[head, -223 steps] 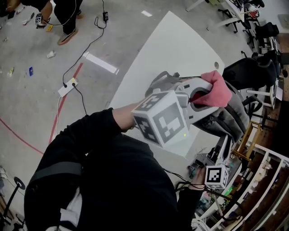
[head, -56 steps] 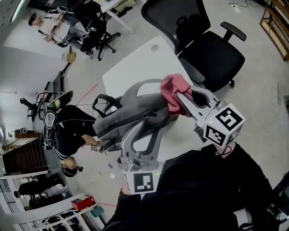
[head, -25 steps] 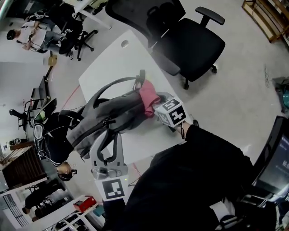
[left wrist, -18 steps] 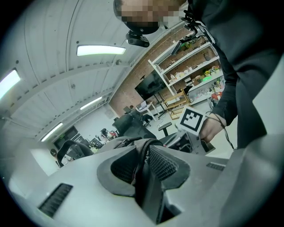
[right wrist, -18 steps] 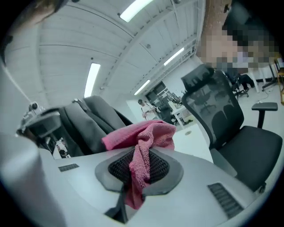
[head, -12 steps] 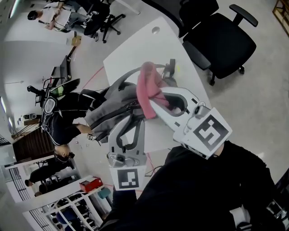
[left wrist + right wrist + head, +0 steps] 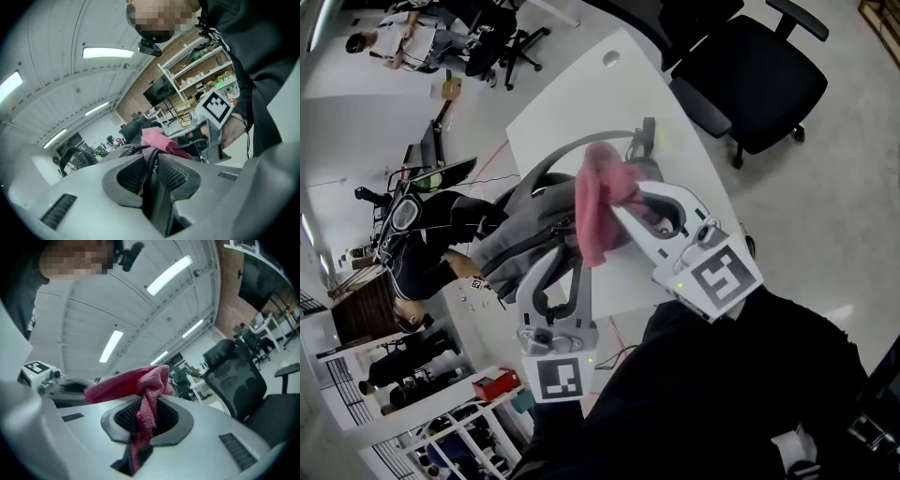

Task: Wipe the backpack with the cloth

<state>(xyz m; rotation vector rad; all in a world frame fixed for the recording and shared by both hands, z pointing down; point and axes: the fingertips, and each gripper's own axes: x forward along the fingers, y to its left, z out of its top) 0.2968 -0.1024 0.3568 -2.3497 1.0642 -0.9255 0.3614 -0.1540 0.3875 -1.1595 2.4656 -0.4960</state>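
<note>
A grey backpack [image 7: 520,230] lies on the white table [image 7: 572,103], its curved top handle [image 7: 572,150] arching toward the far side. My left gripper [image 7: 562,262] reaches in from below and is shut on a dark strap of the backpack [image 7: 151,164]. My right gripper [image 7: 617,208] comes from the right, raised over the bag's near end, shut on a pink cloth [image 7: 598,202]. The cloth [image 7: 140,385] is pinched between the right jaws and hangs folded over them. In the left gripper view the cloth [image 7: 157,138] shows just beyond the bag, with the right gripper's marker cube [image 7: 213,105] behind it.
A black office chair [image 7: 759,75] stands past the table's far right corner. A person in dark clothes [image 7: 422,248] is low down left of the table. Shelving [image 7: 441,431] fills the lower left. More chairs and people are at the far upper left.
My right gripper has lifted the pink cloth from low against the backpack's end to above it. The left gripper kept its hold on the strap.
</note>
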